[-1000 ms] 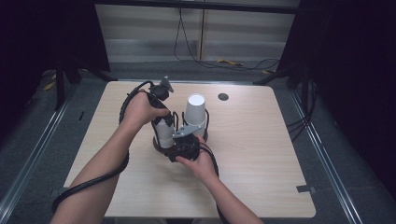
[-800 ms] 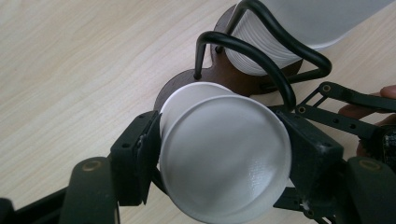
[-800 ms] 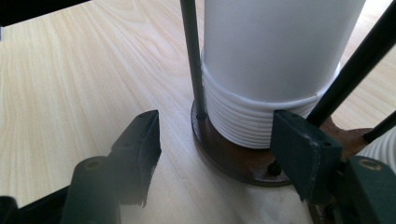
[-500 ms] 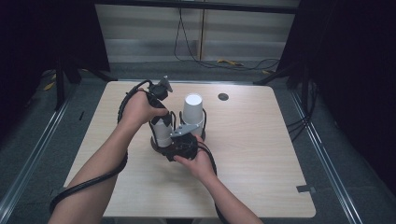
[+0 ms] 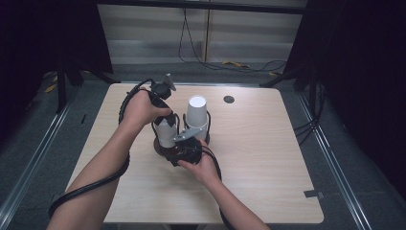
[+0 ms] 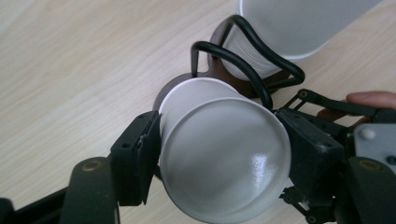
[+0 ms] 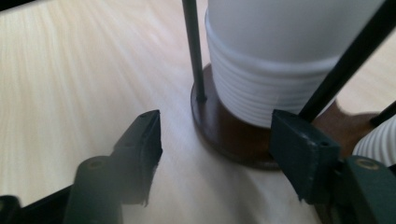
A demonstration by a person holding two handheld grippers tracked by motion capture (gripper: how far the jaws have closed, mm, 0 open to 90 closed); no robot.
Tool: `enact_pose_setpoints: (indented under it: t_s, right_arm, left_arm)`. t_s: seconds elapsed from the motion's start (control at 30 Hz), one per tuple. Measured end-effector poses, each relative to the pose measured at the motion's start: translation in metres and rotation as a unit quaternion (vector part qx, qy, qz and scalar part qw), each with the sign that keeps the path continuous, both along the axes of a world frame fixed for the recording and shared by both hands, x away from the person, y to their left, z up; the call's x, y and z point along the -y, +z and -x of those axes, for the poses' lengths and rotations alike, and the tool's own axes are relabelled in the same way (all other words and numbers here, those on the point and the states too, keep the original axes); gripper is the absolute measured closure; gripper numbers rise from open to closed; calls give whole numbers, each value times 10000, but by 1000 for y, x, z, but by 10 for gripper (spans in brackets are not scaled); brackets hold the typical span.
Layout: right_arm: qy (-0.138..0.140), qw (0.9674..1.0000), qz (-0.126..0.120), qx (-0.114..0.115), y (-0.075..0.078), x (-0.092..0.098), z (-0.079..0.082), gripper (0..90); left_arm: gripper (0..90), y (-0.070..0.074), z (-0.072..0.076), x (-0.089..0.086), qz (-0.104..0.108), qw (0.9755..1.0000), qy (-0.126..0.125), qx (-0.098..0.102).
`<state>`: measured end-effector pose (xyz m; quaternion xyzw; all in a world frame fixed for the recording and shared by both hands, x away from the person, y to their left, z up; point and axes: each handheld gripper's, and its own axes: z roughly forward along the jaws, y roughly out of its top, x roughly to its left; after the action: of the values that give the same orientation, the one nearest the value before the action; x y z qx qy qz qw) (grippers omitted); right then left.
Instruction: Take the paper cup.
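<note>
In the high view, the wooden table filled the middle of the frame, and just left of centre stood a dark-based wire cup holder carrying two stacks of white paper cups. The left gripper came down from the upper left onto the shorter stack, while the right gripper sat low at centre, beside the base of the taller stack. In the left gripper view, the jaws pinched an upturned paper cup by its sides, its base facing the camera at lower centre, with the black wire loops and the other stack toward the upper right. In the right gripper view, the jaws stood spread and had just been closing a little, with nothing pressed between them; the brown base disc and the ribbed rims of the taller stack lay just ahead at centre right, one upright wire rising at upper centre. The likely risk from here was that the pinched cup would drag the cups nested beneath it, or tip the holder, if the right gripper did not steady the base; too hard a squeeze could also crush the thin cup wall.
</note>
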<state>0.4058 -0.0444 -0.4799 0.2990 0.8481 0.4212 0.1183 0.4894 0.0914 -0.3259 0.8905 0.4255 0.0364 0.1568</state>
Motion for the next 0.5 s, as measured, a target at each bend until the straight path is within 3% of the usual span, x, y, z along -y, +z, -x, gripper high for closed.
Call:
enact_pose_setpoints:
  t_s: [0.07, 0.17, 0.33, 0.4, 0.5]
  right_arm:
    - [35, 9999, -164, 17, -2, -1, 1, 330]
    - [89, 9996, 260, 11, -2, -4, 4, 326]
    - [-88, 9998, -105, -133, -2, 10, 3, 321]
    - [-76, 9999, -107, -60, 1, 11, 3, 321]
    - [-86, 9999, -33, 83, 6, 11, 4, 320]
  left_arm:
    - [333, -3, -1, 0, -41, 10000, 9, -75]
    - [333, -11, -5, -3, 115, 9998, -14, -168]
    - [335, -20, -7, -8, 254, 9994, 70, -225]
    - [334, -19, -8, -8, 229, 9993, 75, -275]
    - [330, -19, -9, -7, 268, 9995, 11, -161]
